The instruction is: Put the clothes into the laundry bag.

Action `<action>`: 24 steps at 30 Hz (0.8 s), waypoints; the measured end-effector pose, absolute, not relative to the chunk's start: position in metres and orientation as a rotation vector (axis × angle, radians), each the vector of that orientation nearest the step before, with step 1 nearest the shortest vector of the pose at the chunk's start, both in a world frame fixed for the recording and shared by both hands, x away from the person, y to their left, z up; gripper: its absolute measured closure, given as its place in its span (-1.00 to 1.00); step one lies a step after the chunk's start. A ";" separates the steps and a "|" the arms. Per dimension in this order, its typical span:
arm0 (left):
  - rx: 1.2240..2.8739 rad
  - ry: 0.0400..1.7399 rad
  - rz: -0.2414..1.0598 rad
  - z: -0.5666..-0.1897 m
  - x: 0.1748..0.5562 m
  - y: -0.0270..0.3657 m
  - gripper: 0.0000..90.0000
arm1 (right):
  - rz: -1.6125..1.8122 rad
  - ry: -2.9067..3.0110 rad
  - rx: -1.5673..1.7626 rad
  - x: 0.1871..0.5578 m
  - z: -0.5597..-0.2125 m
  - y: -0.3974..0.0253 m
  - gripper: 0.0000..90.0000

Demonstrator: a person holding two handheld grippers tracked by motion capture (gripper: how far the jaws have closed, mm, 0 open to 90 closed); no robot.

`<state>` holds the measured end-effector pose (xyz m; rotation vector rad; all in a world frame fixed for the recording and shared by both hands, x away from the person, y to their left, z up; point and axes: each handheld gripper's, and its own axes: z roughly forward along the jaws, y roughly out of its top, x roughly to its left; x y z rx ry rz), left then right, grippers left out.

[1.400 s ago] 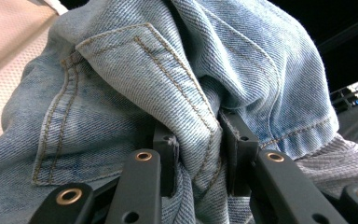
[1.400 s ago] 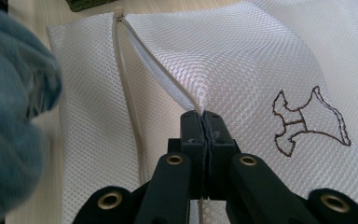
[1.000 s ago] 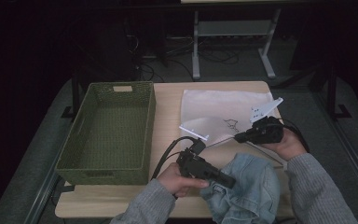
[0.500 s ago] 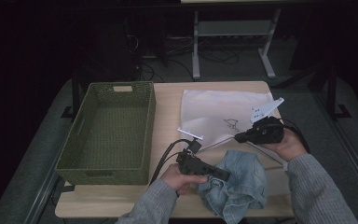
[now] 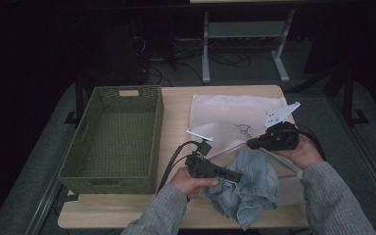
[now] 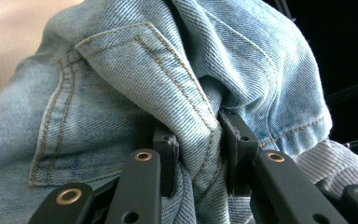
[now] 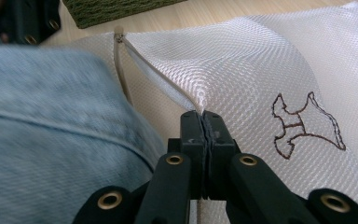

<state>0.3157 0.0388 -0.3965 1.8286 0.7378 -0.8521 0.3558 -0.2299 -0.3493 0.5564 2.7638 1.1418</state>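
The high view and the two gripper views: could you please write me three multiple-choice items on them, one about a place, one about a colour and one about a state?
1. Where is the woven basket on the table?
A. On the person's left side
B. On the person's right side
C. On top of the mesh bag

2. What colour is the garment held by the left tool?
A. Red
B. Light blue
C. Black

3. In what state is the right tool?
A. Wide open above the table
B. Shut on the edge of the white mesh bag
C. Lying loose inside the basket

Answers:
1. A, since the high view shows the green basket at the table's left, apart from the bag.
2. B, since the left gripper view shows pale blue denim pinched between the jaws.
3. B, since the right gripper view shows the jaws closed on the bag's lifted edge.
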 end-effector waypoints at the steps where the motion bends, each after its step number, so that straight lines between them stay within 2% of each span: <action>1: 1.824 0.746 -0.850 -0.399 0.316 0.039 0.57 | 1.141 2.763 0.555 0.356 -0.349 -0.230 0.96; 13: 1.845 0.681 -0.779 -0.376 0.318 0.035 0.57 | 1.150 2.752 0.556 0.355 -0.348 -0.230 0.96; 21: 1.873 0.755 -0.758 -0.398 0.323 0.033 0.57 | 1.150 2.752 0.556 0.355 -0.348 -0.229 0.96; 24: 1.865 0.749 -0.754 -0.396 0.324 0.033 0.57 | 1.157 2.747 0.556 0.355 -0.348 -0.230 0.96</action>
